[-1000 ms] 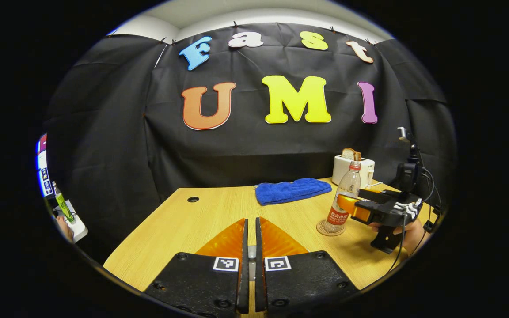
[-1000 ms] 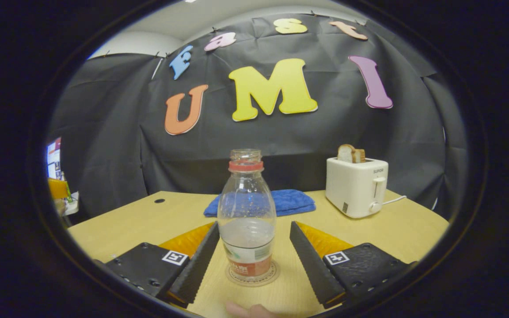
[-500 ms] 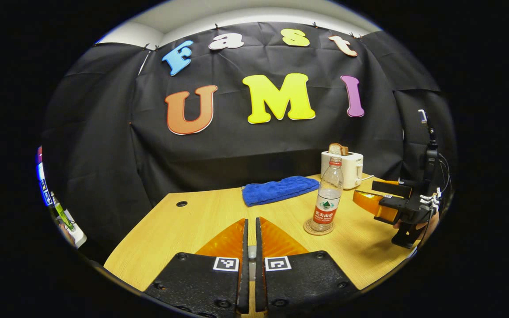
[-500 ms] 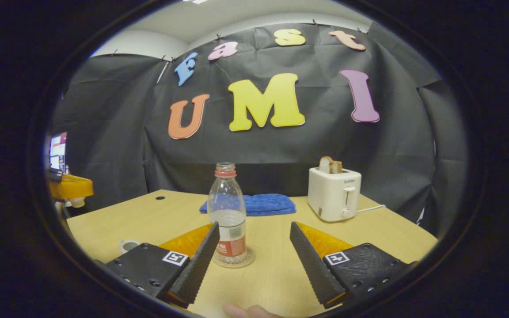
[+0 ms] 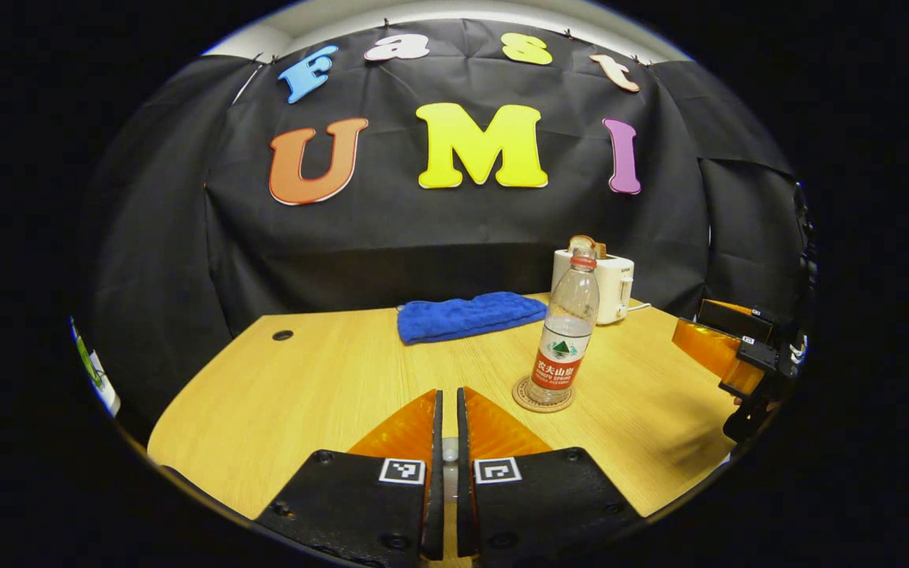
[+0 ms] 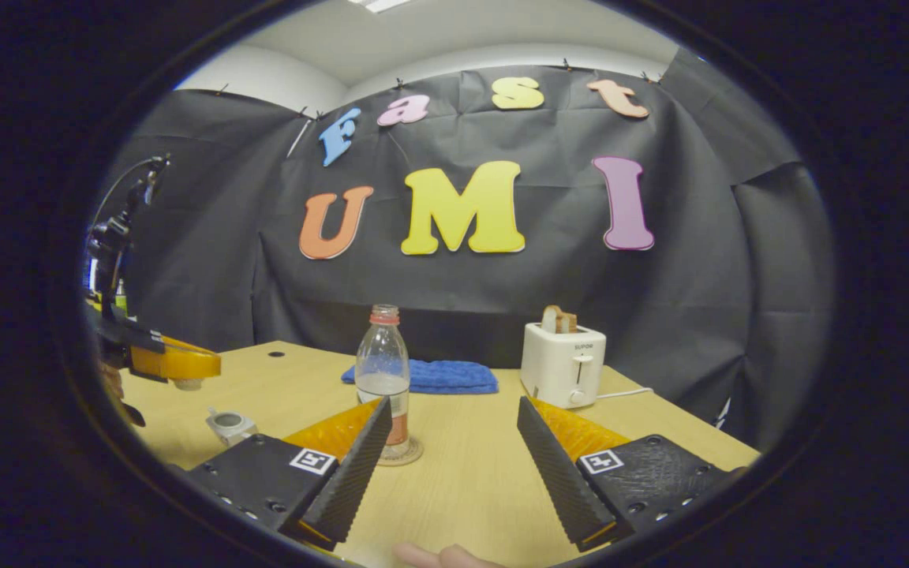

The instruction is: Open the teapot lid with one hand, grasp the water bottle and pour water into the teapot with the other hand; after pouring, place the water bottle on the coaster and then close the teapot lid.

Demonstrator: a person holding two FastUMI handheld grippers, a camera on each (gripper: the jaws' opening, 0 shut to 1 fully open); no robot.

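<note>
The clear water bottle [image 5: 564, 339] with a red label stands upright on the round coaster [image 5: 543, 397], partly filled. My right gripper [image 6: 453, 404] is open and drawn back from the bottle [image 6: 382, 367], which stands ahead of its left finger; it also appears at the right edge [image 5: 727, 355]. My left gripper [image 5: 448, 392] is shut, with a small pale piece, the teapot lid [image 5: 445, 452], pinched between its fingers. It hangs at the left [image 6: 174, 364] above the table, the lid [image 6: 186, 384] under its tips. The small grey teapot [image 6: 230, 426] sits open below it.
A blue folded towel [image 5: 470, 315] lies at the back of the wooden table [image 5: 304, 394]. A white toaster [image 6: 563, 364] holding bread stands at the back right, its cord trailing right. A hole [image 5: 282, 335] is in the table's far left.
My right gripper has pulled back from the bottle, leaving it standing on the coaster. My left gripper, still shut, has shifted so the bottle sits nearer the middle of its view.
</note>
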